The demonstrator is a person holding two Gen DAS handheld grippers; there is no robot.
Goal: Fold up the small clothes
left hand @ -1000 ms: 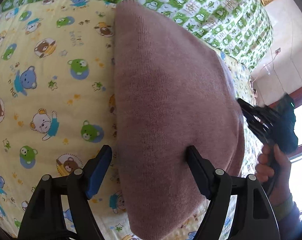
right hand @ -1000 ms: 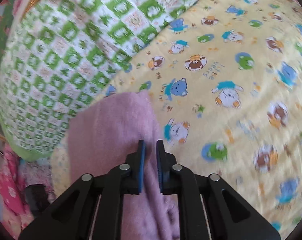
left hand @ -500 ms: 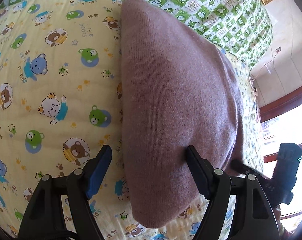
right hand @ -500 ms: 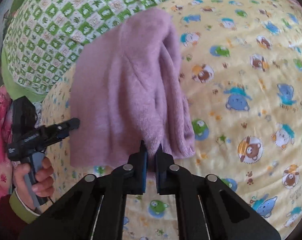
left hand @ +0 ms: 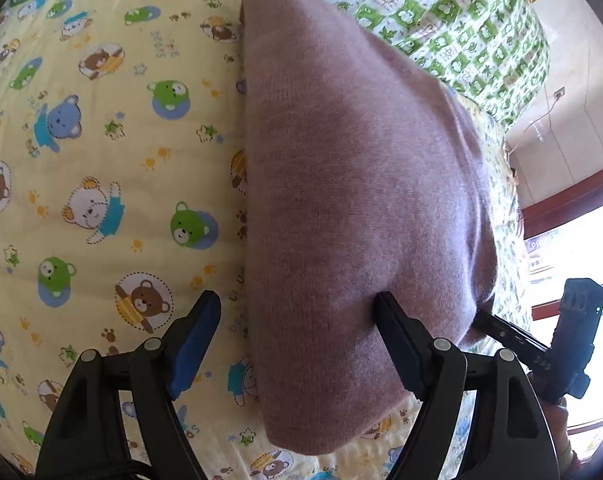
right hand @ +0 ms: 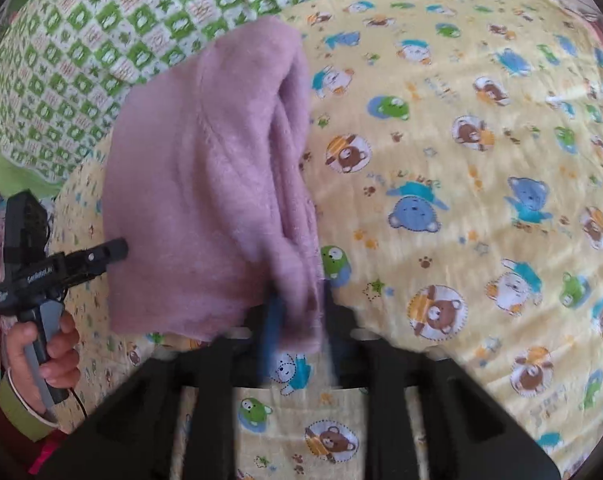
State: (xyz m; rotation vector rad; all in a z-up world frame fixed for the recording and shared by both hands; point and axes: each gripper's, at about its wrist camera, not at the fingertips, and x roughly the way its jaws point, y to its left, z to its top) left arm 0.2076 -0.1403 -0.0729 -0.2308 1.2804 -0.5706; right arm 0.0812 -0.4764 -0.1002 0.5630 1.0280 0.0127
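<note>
A folded mauve knit garment [left hand: 353,208] lies on the yellow bear-print blanket [left hand: 101,160]. My left gripper [left hand: 297,312] is open, its jaws wide apart over the garment's near left edge; the right finger [left hand: 397,344] rests against the cloth. In the right wrist view the garment [right hand: 205,184] shows its folded layers along the right side. My right gripper [right hand: 297,312] is blurred and its jaws stand slightly apart around the garment's near corner. The left gripper also shows in the right wrist view [right hand: 113,252], beside the garment's left edge.
A green and white checked quilt [left hand: 441,20] lies beyond the blanket; it also shows in the right wrist view [right hand: 101,40]. The right gripper's body [left hand: 573,340] sits at the garment's right side. A wall and bright window [left hand: 581,240] are to the right.
My right gripper, shut on the garment's corner before, has parted its jaws and the cloth sits loose between them. The left gripper has stayed open over the garment's edge.
</note>
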